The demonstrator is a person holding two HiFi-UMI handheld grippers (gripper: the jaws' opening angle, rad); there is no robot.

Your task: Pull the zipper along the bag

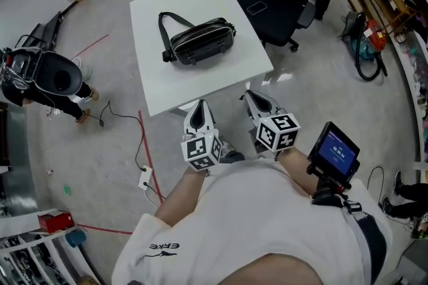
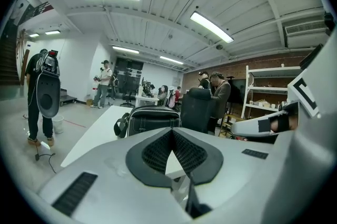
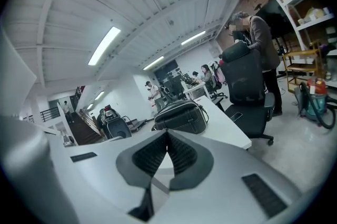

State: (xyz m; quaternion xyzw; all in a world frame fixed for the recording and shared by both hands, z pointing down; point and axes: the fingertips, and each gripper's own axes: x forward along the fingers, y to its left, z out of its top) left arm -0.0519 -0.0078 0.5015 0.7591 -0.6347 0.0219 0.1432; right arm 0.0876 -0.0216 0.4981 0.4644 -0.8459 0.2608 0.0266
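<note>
- Two claws are being held low in front of the person's chest, short of the near edge of the surface (image 1: 167, 86), with nothing between either pair of jaws.
- Left claw (image 1: 198, 108) is showing its ribbed pads pressed together at the tips in its own view (image 2: 171, 132). It is empty and is pointing a little downward toward the bag.
- Right claw (image 1: 257, 100) is likewise squeezed closed on nothing (image 3: 167, 133), hanging just beside the left one and well apart from the bag.
- Both are probably being carried closed because no grip is needed yet. To my eye this is the approach, and the zipper work is not yet begun.
- Farther out, the white surface is carrying only the task's thing: a dark bag (image 1: 200, 41) is lying near its middle, long side across the person's view, so one claw could be steadying an end while the other is running along the top.
- Its strap (image 1: 164, 33) is looping off the left end. The zipper pull is too small to pick out, so the start end is remaining a guess.
- Both claw views are framing the bag (image 2: 152, 119) (image 3: 181, 116) straight ahead above the jaws.
- Beyond, a black office chair (image 1: 281, 3) is standing at the surface's far right corner, and a person (image 1: 47, 79) is standing on the floor off to the left.
</note>
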